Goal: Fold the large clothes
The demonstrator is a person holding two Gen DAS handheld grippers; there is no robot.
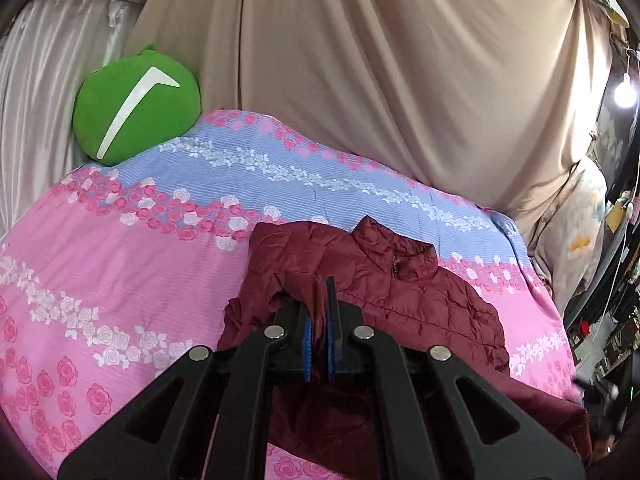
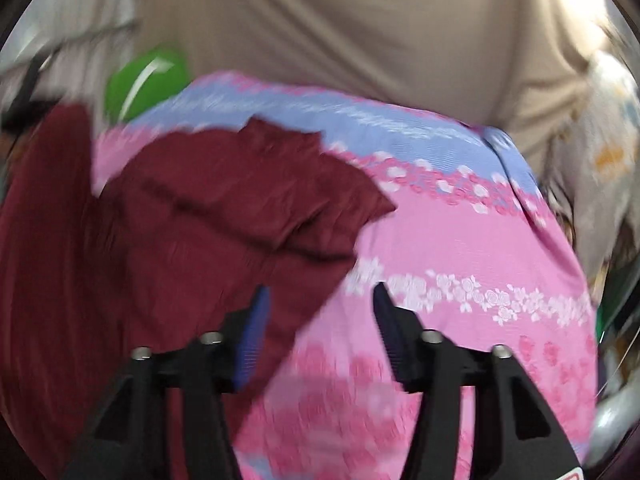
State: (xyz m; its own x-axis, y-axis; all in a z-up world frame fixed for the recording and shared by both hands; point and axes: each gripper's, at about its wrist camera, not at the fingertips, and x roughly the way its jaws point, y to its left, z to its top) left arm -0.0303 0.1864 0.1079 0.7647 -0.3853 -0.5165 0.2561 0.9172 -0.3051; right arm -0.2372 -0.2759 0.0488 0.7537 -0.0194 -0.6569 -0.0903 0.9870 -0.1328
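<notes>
Maroon puffer jacket (image 1: 400, 292) lies on the floral bed cover (image 1: 120, 264), collar toward twelve o'clock in the left wrist view, long axis running six to twelve. Left tongs (image 1: 319, 304) pinch a fold of its fabric, while right tongs (image 2: 320, 312) stand wide and empty over the cover at the jacket's edge. Slippery quilted cloth could slide from that single pinch, undoing the fold.
</notes>
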